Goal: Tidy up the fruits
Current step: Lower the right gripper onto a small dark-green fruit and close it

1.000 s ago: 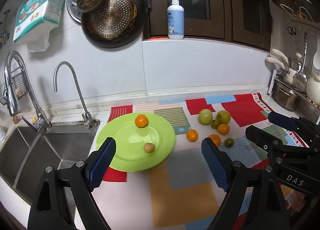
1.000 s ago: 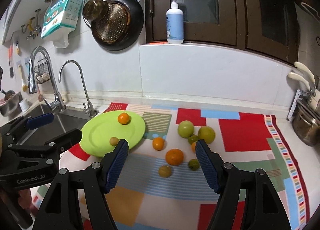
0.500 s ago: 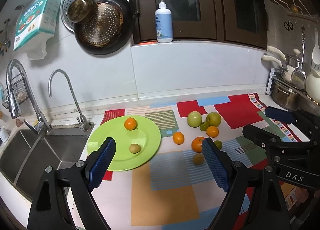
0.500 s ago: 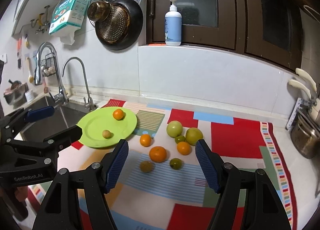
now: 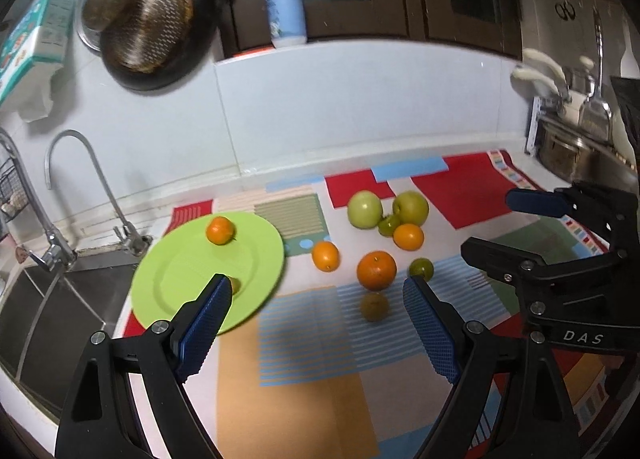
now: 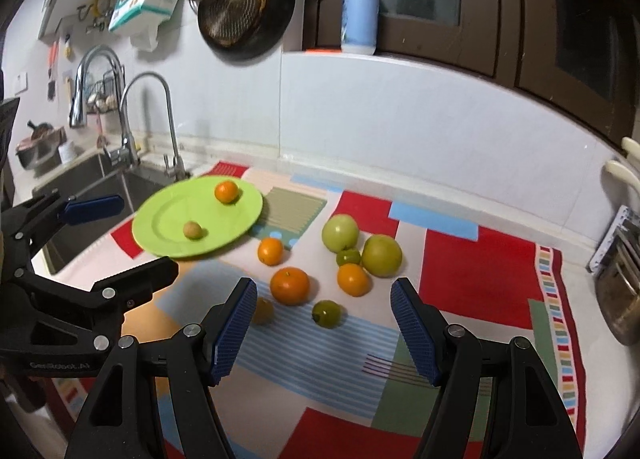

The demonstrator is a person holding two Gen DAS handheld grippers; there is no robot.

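Right wrist view puts the loose fruit straight ahead of the right gripper (image 6: 324, 297): a large round orange (image 6: 289, 285) lies on the patchwork cloth just beyond the gap between its jaws, a small dark-green citrus (image 6: 326, 313) a little nearer and to the right, and a dull yellow-brown round fruit (image 6: 262, 311) half hidden behind the left blue pad. Further back sit two smaller oranges, two pale green apples (image 6: 340, 232) and another small green fruit wedged between them. The round lime-green plate (image 6: 160, 227) lies to the left, near the sink, already carrying a small orange (image 6: 226, 192) and a small tan fruit (image 6: 192, 230).

Both pairs of jaws stand open with nothing between them. The left gripper (image 5: 318, 297) points at the cloth between the plate and the heap, and the large orange sits up and to the right of its centre line. By my reading the right gripper is better lined up on the heap, while the left is nearer the plate. The fruit are round, so no axis matters; the jaws only need to come forward and down, centred on one piece.

The cloth covers the table (image 6: 592, 283).
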